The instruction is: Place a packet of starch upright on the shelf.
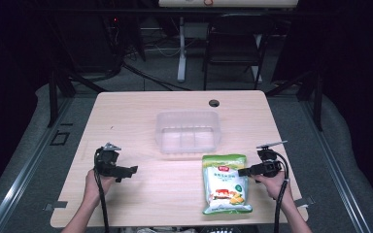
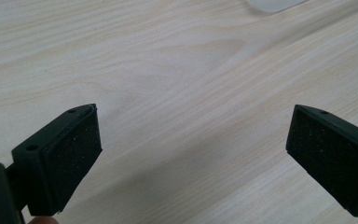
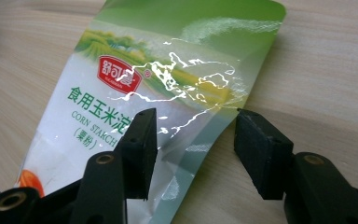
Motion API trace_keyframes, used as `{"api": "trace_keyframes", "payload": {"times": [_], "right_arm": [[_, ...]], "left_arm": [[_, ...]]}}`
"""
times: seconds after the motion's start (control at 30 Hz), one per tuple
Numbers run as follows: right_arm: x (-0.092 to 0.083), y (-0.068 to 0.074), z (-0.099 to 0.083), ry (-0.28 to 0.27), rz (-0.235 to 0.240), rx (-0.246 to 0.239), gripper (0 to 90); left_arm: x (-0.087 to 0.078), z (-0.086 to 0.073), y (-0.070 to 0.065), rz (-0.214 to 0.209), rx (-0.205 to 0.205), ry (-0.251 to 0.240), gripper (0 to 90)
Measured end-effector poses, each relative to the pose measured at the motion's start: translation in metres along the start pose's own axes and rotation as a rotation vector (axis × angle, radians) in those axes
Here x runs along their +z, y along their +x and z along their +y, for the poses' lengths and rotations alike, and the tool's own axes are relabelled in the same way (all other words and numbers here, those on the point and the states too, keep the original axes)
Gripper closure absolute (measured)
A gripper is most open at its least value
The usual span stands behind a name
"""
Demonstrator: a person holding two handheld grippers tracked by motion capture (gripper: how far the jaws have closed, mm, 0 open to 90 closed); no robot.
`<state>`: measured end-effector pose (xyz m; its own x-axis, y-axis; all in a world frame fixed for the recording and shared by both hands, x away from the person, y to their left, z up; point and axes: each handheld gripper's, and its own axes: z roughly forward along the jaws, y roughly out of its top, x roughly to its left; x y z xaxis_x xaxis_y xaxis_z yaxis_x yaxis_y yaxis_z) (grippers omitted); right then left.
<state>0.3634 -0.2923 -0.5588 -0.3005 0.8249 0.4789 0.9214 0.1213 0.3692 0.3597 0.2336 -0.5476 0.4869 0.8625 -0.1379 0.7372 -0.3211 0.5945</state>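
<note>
A green and white bag of corn starch lies flat on the wooden table at the front right. My right gripper comes in level from the right at the bag's right edge. In the right gripper view the bag has its edge between the jaws of this gripper, one jaw over the bag and one over bare wood; a gap shows on both sides, so it is open. My left gripper is held at the front left, and in its own view it stands wide open over bare wood.
A clear plastic container stands in the middle of the table, just behind the bag; its corner shows at the top of the left gripper view. A cable hole lies near the far edge. A chair stands beyond the table.
</note>
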Motion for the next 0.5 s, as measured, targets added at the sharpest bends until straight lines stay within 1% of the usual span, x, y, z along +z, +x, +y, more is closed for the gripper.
{"api": "trace_keyframes", "payload": {"times": [0.03,0.1,0.17,0.23,0.27,0.3,0.33,0.37,0.4,0.43,0.47,0.5], "right_arm": [[0.0007,-0.0010,-0.0005,-0.012,-0.001,0.016,49.3],[0.0005,-0.0026,-0.0001,0.000,0.001,0.017,50.6],[0.0013,-0.0015,0.0004,-0.005,0.012,0.022,53.5],[0.0021,-0.0004,0.0018,-0.002,0.007,0.009,55.5],[0.0029,0.0000,0.0021,-0.006,0.010,0.021,58.0],[0.0040,-0.0007,0.0023,-0.004,0.026,0.027,59.3],[0.0049,-0.0013,0.0024,-0.002,0.034,0.034,59.8],[0.0057,-0.0010,0.0022,-0.013,0.034,0.045,61.0],[0.0052,-0.0021,0.0024,-0.005,0.045,0.037,62.8],[0.0052,-0.0021,0.0024,-0.005,0.045,0.037,62.8],[0.0053,-0.0024,0.0023,-0.011,0.054,0.048,67.1],[0.0054,-0.0024,0.0022,-0.012,0.060,0.049,68.7]], "left_arm": [[0.0009,-0.0003,-0.0002,0.004,0.000,-0.003,3.2],[0.0015,-0.0003,0.0003,0.001,0.003,-0.001,3.3],[0.0015,-0.0002,0.0005,0.000,0.000,-0.004,3.4],[0.0016,-0.0001,0.0005,0.000,0.001,-0.005,3.4],[0.0016,-0.0001,0.0005,0.001,0.002,-0.006,3.4],[0.0015,-0.0001,0.0006,-0.001,0.003,-0.006,3.4],[0.0014,-0.0001,0.0008,0.000,0.002,-0.005,3.5],[0.0012,-0.0002,0.0008,-0.002,-0.003,0.000,3.5],[0.0012,-0.0003,0.0014,-0.001,-0.001,0.001,3.5],[0.0012,-0.0003,0.0014,-0.001,-0.001,0.001,3.5],[0.0012,-0.0004,0.0018,-0.002,0.001,-0.001,3.6],[0.0012,-0.0004,0.0018,-0.002,0.001,-0.001,3.6]]}}
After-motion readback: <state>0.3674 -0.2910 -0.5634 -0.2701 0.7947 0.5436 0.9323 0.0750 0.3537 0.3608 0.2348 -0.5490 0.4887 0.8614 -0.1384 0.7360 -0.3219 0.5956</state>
